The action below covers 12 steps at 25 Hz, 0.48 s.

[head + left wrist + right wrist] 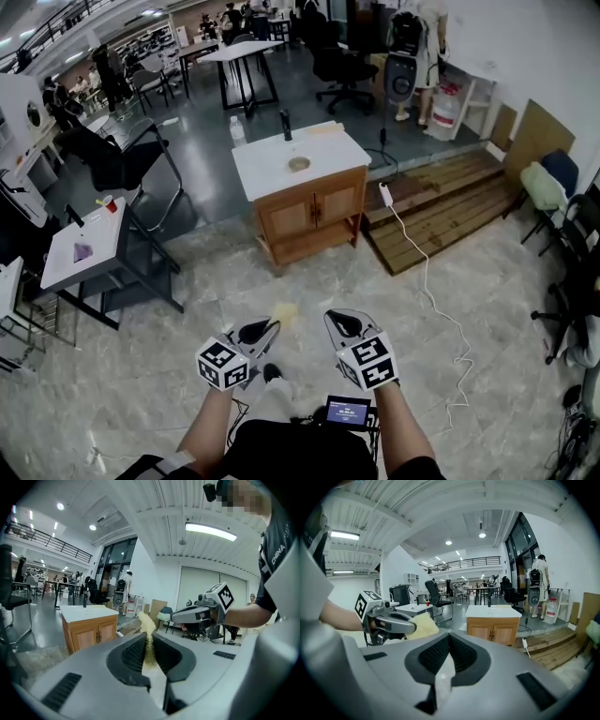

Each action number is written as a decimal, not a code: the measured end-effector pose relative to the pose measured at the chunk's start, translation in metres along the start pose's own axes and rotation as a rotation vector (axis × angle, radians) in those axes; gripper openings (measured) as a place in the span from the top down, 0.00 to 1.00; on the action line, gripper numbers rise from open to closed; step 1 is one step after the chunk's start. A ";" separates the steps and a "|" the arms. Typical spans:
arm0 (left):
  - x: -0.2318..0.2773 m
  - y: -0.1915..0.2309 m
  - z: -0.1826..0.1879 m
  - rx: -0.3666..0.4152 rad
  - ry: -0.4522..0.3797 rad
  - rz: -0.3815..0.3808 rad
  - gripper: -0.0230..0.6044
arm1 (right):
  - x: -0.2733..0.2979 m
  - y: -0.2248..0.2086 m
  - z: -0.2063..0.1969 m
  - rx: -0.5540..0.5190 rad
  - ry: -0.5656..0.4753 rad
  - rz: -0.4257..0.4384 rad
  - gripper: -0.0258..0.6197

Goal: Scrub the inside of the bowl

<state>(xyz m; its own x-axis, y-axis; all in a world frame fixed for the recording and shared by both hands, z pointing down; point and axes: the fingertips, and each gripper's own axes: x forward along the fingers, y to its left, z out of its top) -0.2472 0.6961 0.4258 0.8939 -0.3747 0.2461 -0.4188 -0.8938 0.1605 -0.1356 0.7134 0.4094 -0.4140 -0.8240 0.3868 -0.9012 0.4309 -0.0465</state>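
A small bowl (299, 164) sits on the white top of a wooden cabinet (309, 211) a few steps ahead of me. My left gripper (272, 328) is shut on a yellow sponge (284, 312), which sticks out past its jaws (147, 625). My right gripper (336, 322) hangs beside it, shut with nothing between its jaws. Both are held at waist height over the marble floor, far short of the cabinet. In the right gripper view the left gripper (410, 626) and its sponge (424, 624) show at the left.
On the cabinet top stand a black bottle (286, 125) and a clear bottle (237, 129). A wooden platform (450, 202) and a white cable (431, 291) lie to the right, a grey side table (89, 244) to the left. A person (422, 47) stands at the back.
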 end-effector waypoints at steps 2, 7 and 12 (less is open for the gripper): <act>0.005 0.005 -0.004 -0.008 0.010 -0.002 0.92 | 0.006 -0.006 -0.004 0.016 0.012 -0.001 0.95; 0.021 0.038 -0.004 -0.042 0.011 -0.002 0.92 | 0.033 -0.023 0.004 0.036 0.020 -0.008 0.95; 0.060 0.081 0.006 -0.068 -0.003 -0.020 0.92 | 0.065 -0.056 0.013 0.029 0.060 -0.033 0.95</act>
<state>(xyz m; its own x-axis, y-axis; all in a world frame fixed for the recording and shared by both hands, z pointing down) -0.2262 0.5999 0.4478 0.9027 -0.3574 0.2397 -0.4105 -0.8823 0.2302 -0.1139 0.6313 0.4250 -0.3761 -0.8138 0.4430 -0.9181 0.3920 -0.0594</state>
